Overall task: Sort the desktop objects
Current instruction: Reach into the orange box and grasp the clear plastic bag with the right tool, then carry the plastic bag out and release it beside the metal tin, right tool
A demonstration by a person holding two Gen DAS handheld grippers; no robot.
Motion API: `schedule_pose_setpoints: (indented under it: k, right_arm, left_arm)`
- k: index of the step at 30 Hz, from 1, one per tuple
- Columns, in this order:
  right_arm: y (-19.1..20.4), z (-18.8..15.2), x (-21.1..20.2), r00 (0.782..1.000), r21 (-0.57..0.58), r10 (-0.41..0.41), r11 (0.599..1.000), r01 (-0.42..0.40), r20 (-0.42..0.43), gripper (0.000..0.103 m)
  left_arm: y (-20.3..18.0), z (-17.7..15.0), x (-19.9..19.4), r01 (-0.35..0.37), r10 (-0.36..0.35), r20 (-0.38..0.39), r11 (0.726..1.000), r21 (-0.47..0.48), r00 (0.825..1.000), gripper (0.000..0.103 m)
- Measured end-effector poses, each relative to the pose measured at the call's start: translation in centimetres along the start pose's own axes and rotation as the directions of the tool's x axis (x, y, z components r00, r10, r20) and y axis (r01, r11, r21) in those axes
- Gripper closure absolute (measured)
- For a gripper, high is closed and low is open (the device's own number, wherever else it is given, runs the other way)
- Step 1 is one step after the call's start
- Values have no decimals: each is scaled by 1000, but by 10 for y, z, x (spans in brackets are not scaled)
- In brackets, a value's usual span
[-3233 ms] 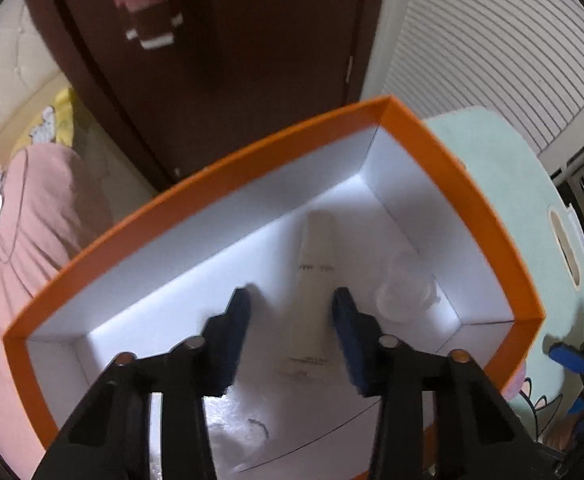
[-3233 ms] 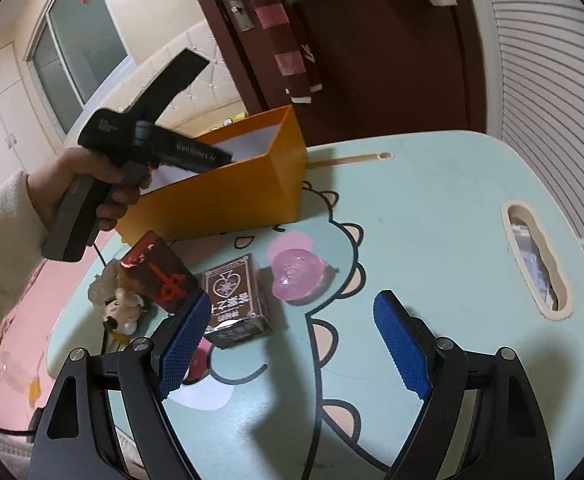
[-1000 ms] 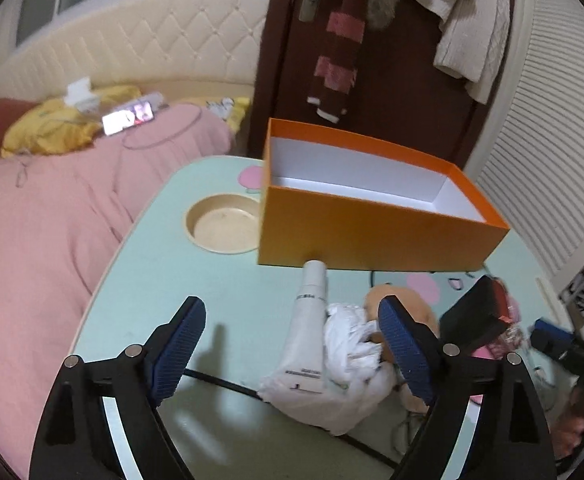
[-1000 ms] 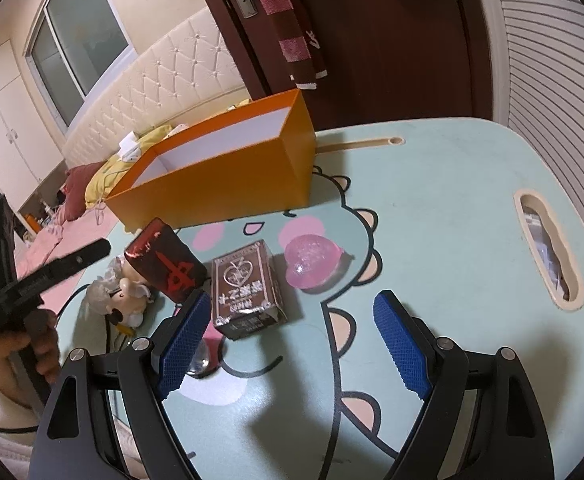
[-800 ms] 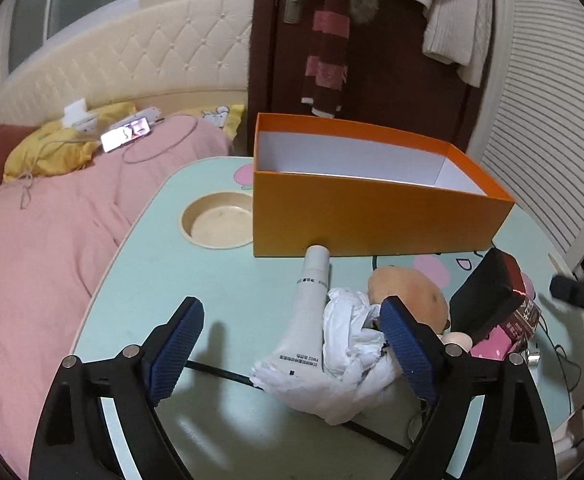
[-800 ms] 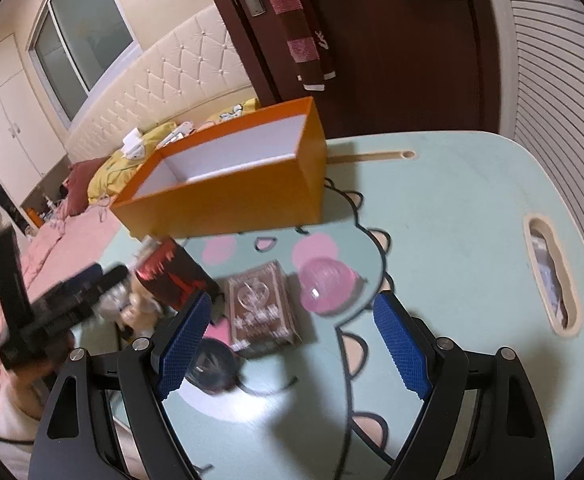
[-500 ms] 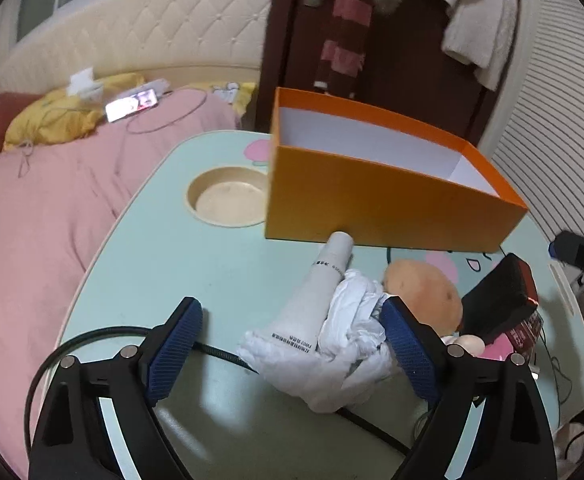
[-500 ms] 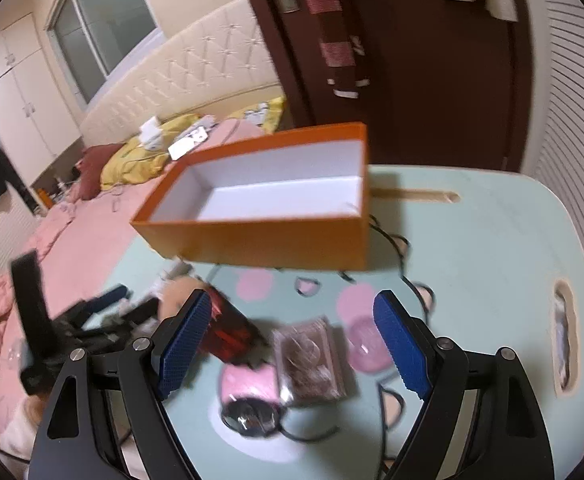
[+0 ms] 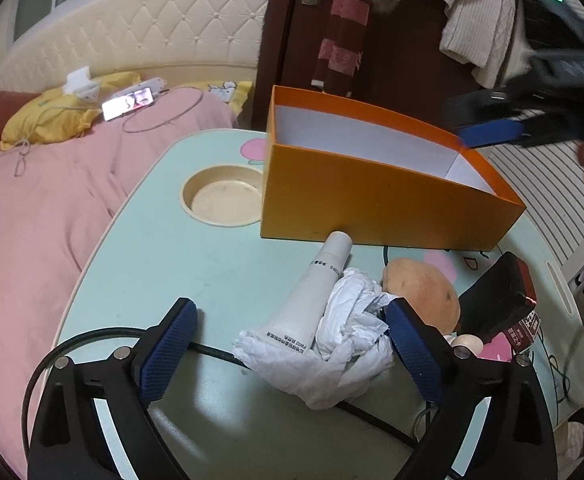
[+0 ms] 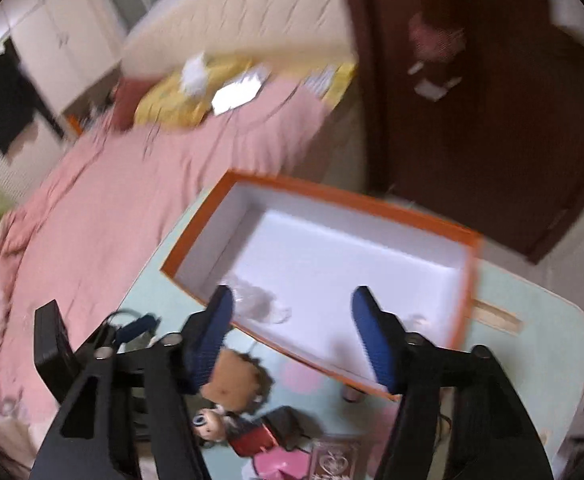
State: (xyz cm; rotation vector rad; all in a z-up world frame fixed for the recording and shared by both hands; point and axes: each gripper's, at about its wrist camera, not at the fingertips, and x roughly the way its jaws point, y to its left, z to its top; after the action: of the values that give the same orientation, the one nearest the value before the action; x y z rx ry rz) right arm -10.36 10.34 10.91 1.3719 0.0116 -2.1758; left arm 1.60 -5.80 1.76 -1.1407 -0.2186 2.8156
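An orange box (image 9: 371,196) with a white inside stands at the back of the mint table (image 9: 220,264). In front of it lie a white tube (image 9: 315,296), a crumpled white tissue (image 9: 351,340) and a tan plush toy (image 9: 423,292). My left gripper (image 9: 290,336) hovers over the tube and tissue, its jaws opening and touching neither. My right gripper (image 10: 292,332) hangs over the orange box (image 10: 331,264), jaws closing with nothing between them. One of its blue fingers (image 9: 491,135) shows above the box's far end. A clear crumpled piece (image 10: 256,302) lies on the box floor.
A dark red box (image 9: 499,300) leans at the right beside the plush. A round recess (image 9: 224,196) sits in the table left of the orange box. A black cable (image 9: 92,340) loops along the near edge. A pink bed (image 9: 52,220) borders the table's left side.
My right gripper swung up from the items on the table to above the orange box, and its jaws narrowed. The left gripper stayed over the tube and tissue, jaws slightly wider.
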Motion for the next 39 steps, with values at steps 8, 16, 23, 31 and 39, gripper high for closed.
schedule_pose_setpoints:
  k: [8,16,23,31,39]
  right_arm:
    - [1,33,86,920,121,201,978,-170,-338,45]
    - [1,36,125,866,154,202,977,-146,-459,45]
    - [-9,36,121,881,160,215,974,-161,-421,67]
    - [-12,34,84,944,148,200,975,-166,-262,69]
    - [-9,22,7,982,97,185,979,-181,-36,69]
  left_arm:
    - [-1,1,1,7,-7,-2,1000,-2,1000,6]
    - [-1,0,1,11,-11,-6,1000,-3,1000,5]
    - [0,15,13,1,-1,-11,1000,-11,1000,5]
    - [4,11,12,9,-9,-10,1000,-1,1000,5]
    - [-4,11,14,-2,1,-6,1000,-11,1000,5]
